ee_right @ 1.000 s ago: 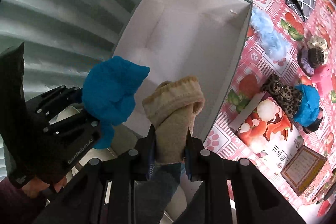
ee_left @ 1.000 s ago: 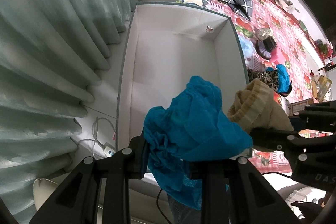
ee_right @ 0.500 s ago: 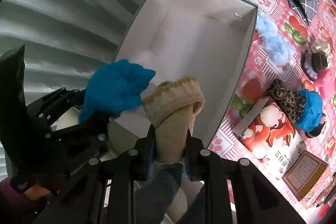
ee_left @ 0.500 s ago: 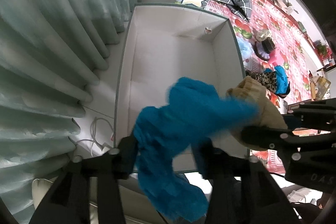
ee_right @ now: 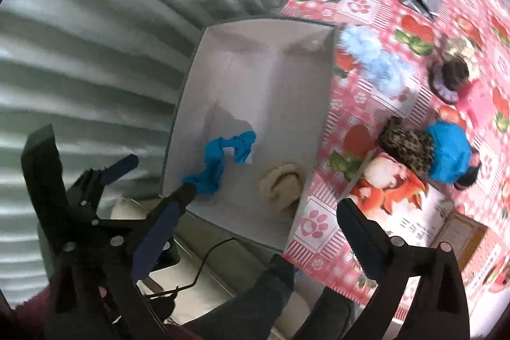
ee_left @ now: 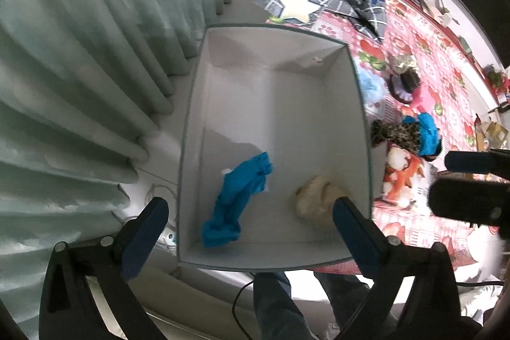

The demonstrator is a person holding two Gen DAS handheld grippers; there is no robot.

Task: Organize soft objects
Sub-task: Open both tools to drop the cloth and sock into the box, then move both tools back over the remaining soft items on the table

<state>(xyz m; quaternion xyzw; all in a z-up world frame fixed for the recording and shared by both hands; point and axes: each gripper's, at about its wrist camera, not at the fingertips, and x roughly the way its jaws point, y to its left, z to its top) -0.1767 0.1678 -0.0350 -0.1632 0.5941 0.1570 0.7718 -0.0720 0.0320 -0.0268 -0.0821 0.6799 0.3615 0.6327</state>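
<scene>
blue cloth (ee_left: 237,201) and beige sock (ee_left: 314,203) lying apart on white box (ee_left: 280,104) floor, below left tool (ee_left: 248,223) and right tool (ee_right: 258,215), both released; far half bare.

Pale green pleated curtain (ee_left: 79,78) beside a red patterned mat (ee_left: 424,59).

Left hand-held gripper (ee_left: 245,219) and right hand-held gripper (ee_right: 264,212) both gape wide, holding nothing.
</scene>
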